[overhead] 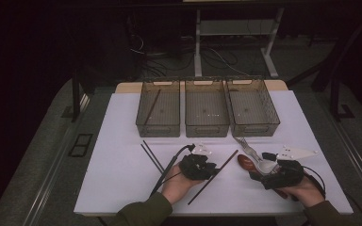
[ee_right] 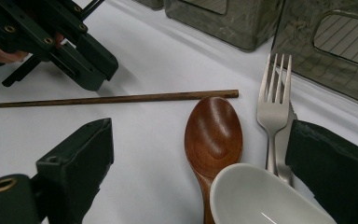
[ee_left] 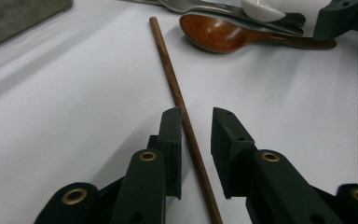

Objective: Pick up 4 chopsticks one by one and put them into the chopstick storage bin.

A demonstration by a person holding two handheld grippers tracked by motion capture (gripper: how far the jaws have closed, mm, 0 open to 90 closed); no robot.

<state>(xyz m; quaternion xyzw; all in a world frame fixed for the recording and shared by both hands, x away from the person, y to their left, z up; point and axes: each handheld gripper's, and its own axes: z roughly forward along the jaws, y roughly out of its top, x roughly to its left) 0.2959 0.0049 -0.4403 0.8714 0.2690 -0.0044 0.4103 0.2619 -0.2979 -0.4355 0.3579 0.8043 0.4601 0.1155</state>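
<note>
A white table top (overhead: 122, 141) stands in a dim room, with a dark floor and loose cables beyond its far edge. Nearest the person, the left gripper (ee_left: 196, 122) is low over the board with its jaws parted a little and a single wooden chopstick (ee_left: 179, 100) lying between them; the left jaw looks to be touching or just beside the stick, the right jaw stands apart, so nothing is gripped yet. In the high view that chopstick (overhead: 213, 176) runs slantwise between the two hands. The right gripper (ee_right: 200, 154) is spread wide and holds nothing; between its jaws lie the bowl of a white spoon (ee_right: 265, 198), a wooden spoon (ee_right: 213, 135) and, just beside it, a metal fork (ee_right: 272, 109) with what seems to be a knife partly under it. Further left on the board two more dark chopsticks (overhead: 152, 156) lie side by side. At the back three clear bins (overhead: 206, 113) stand in a row, and the left one has a thin stick leaning in it. The work looks like sorting cutlery into the bins, and the step in hand is the pick of the lone chopstick. The next move calls for the left jaws to close squarely on the thin round stick without rolling it away, then a lift and a carry to the left bin
</note>
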